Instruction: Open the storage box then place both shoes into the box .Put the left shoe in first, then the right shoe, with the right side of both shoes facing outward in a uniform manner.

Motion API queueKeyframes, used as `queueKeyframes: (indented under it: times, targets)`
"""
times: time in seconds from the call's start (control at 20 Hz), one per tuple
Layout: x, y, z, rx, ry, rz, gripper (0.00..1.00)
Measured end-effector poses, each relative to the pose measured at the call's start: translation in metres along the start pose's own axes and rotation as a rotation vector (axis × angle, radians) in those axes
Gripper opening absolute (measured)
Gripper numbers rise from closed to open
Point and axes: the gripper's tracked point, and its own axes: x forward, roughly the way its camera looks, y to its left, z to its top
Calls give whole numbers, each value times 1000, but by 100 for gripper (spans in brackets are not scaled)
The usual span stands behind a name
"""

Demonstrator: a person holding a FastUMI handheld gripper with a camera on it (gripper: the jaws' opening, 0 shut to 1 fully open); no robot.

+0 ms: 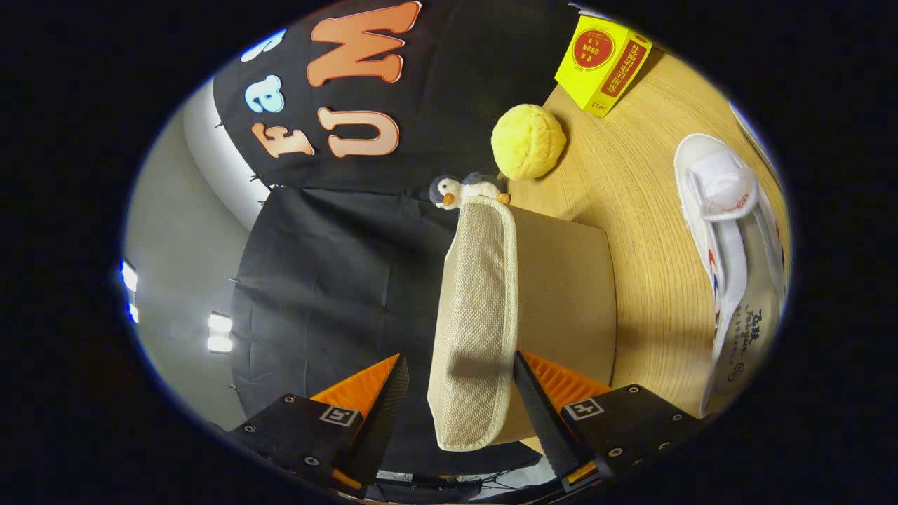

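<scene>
My claw (459,393) has its two fingers set a little way apart, with the raised lid (476,315) of the tan woven cloth storage box (568,280) between them; I cannot tell if both fingers press it. The box sits on the light wooden table (631,175). A white shoe (733,266) lies beside the box, with a yellow fluffy ball (527,141) and a small toy penguin (459,188) beyond it.

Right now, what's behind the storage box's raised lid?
Behind the lid, a toy penguin peeks over its far end, beside a yellow ball. The lid, between the open tool fingers, covers the penguin's lower body.
</scene>
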Motion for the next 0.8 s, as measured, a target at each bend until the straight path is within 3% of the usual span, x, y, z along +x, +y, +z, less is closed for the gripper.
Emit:
queueKeyframes:
  times: [0.1,0.15,0.35,0.8]
  targets:
    - [-1,20,1,-22,-11,36,84]
    - [0,27,1,-44,-14,39,75]
    - [13,57,-4,-130,-7,36,59]
    - [65,135,-16,-303,-13,7,57]
